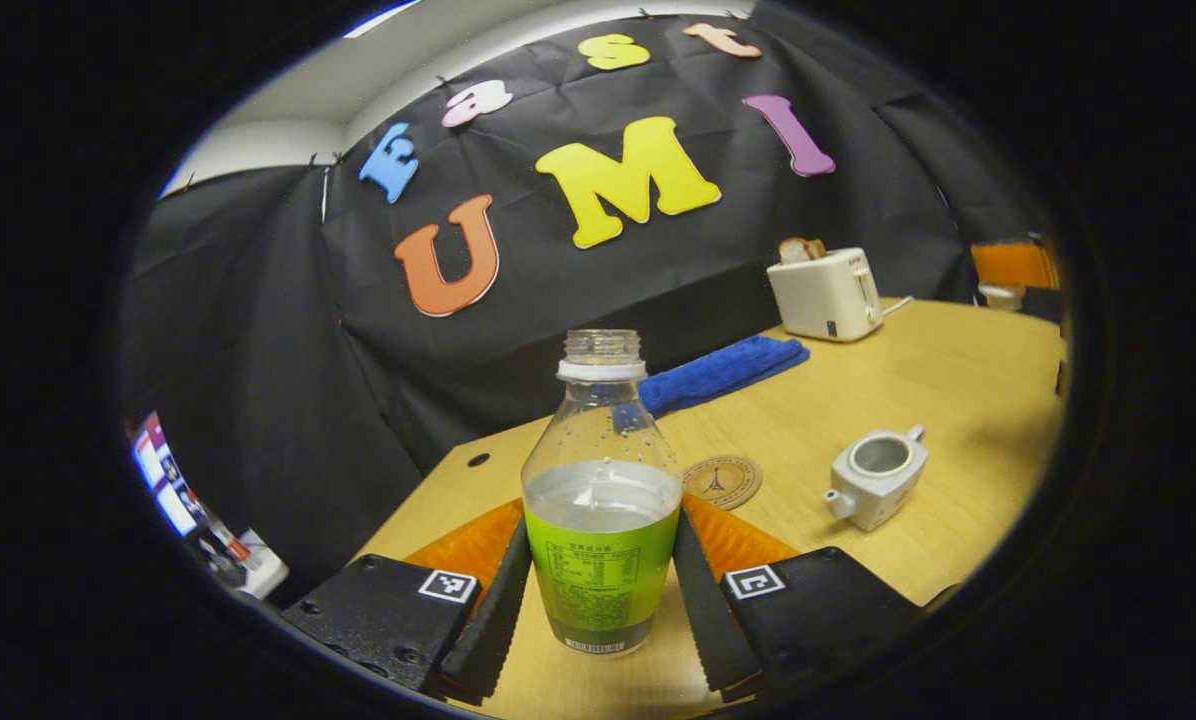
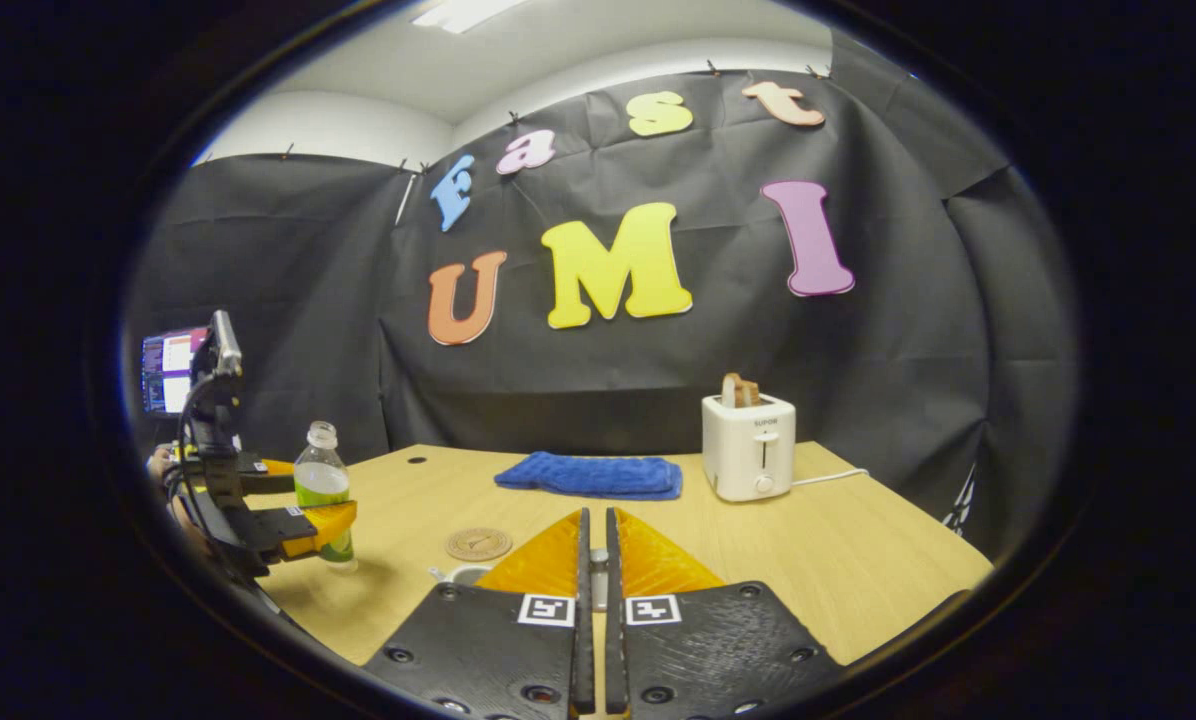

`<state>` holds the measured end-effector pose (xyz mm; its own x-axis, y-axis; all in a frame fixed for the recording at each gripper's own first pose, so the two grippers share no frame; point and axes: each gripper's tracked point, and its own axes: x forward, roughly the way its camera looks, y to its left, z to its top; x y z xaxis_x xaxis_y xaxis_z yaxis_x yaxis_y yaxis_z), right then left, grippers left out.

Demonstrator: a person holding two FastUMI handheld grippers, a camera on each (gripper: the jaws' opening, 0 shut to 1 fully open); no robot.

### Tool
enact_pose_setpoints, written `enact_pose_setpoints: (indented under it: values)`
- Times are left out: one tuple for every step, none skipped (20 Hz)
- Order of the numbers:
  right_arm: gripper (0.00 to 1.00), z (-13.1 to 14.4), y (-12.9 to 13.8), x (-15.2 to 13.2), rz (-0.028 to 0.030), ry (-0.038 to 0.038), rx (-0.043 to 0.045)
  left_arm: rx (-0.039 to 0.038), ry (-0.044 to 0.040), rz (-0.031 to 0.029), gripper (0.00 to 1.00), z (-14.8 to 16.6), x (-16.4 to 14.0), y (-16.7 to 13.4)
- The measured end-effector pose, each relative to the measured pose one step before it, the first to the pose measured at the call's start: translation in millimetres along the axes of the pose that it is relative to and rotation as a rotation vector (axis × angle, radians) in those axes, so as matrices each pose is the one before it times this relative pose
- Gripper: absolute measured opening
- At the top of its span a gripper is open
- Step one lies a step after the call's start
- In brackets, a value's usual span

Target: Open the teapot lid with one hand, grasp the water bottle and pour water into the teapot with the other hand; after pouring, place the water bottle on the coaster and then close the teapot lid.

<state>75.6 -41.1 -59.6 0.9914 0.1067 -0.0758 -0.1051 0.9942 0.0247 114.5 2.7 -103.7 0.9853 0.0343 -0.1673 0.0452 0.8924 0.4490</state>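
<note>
A clear, uncapped water bottle (image 1: pixel 601 510) with a green label, about half full, stands upright between my left gripper's (image 1: pixel 598 600) fingers, which press on both its sides. In the right gripper view the same bottle (image 2: pixel 322 487) sits in that gripper at the table's left edge. The white teapot (image 1: pixel 878 478) sits lidless on the wooden table, right of the round cork coaster (image 1: pixel 722 481). My right gripper (image 2: pixel 594 570) is nearly shut on a small pale piece, the teapot lid (image 2: pixel 598 566), mostly hidden. The teapot's rim (image 2: pixel 463 574) peeks out left of its fingers, near the coaster (image 2: pixel 478 544).
A white toaster (image 1: pixel 826 293) with bread in it stands at the back of the table, and a folded blue cloth (image 1: pixel 723 372) lies beside it. The toaster (image 2: pixel 748 445) and cloth (image 2: pixel 590 475) are far from both grippers. A monitor (image 2: pixel 166 370) glows beyond the left edge.
</note>
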Motion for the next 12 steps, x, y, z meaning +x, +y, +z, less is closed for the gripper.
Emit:
enact_pose_setpoints:
  values:
    - [0.04,-2.68,0.65,1.0,0.00604,0.00885,-0.00334,0.05384,0.00346,0.01628,0.75,0.85,0.71,3.54]
    - [0.04,-1.47,0.21,-0.1,0.00385,0.00476,-0.00367,0.05127,-0.00336,0.00421,0.75,-0.5,0.14,-0.89]
    - [0.04,0.69,-1.24,0.45,-0.00067,0.00073,-0.00366,0.0448,0.00122,-0.0054,0.75,1.81,-0.64,-2.54]
    - [0.04,1.2,-2.6,-0.13,-0.00512,-0.00157,-0.00517,0.04796,0.00956,0.00163,0.75,-0.15,2.22,-1.06]
    - [0.04,-0.13,-3.37,-0.49,-0.00775,0.0002,-0.00381,0.06041,0.01389,0.0097,0.75,0.34,0.27,-0.24]
    - [0.05,1.03,-2.94,-0.47,-0.00538,0.00268,-0.00159,0.06526,0.00912,0.01968,0.75,-0.22,-0.89,1.65]
    - [0.04,1.56,-1.93,-2.05,-0.00232,-0.00311,0.00023,0.07351,0.00229,0.00985,0.75,2.77,-1.11,-0.99]
    - [0.04,3.34,-3.41,-1.06,-0.00478,-0.00602,0.00085,0.06964,0.00364,0.00461,0.75,1.08,0.5,-2.76]
    - [0.04,1.36,-5.03,-0.67,-0.0075,-0.00525,-0.00121,0.06752,0.00901,-0.00081,0.74,0.37,0.86,-4.22]
    - [0.05,1.88,-5.5,-0.69,-0.01008,-0.00234,-0.00247,0.06132,0.01099,-0.0066,0.75,-1.16,0.96,-6.15]
    - [0.04,-0.14,-5.77,-0.04,-0.01041,0.00024,-0.00204,0.06347,0.00816,-0.01403,0.75,1.64,-0.02,-6.6]
    - [0.04,0.37,-5.5,-0.67,-0.01064,0.00338,-0.00073,0.06154,0.01537,-0.00057,0.75,0.72,-1.37,-3.18]
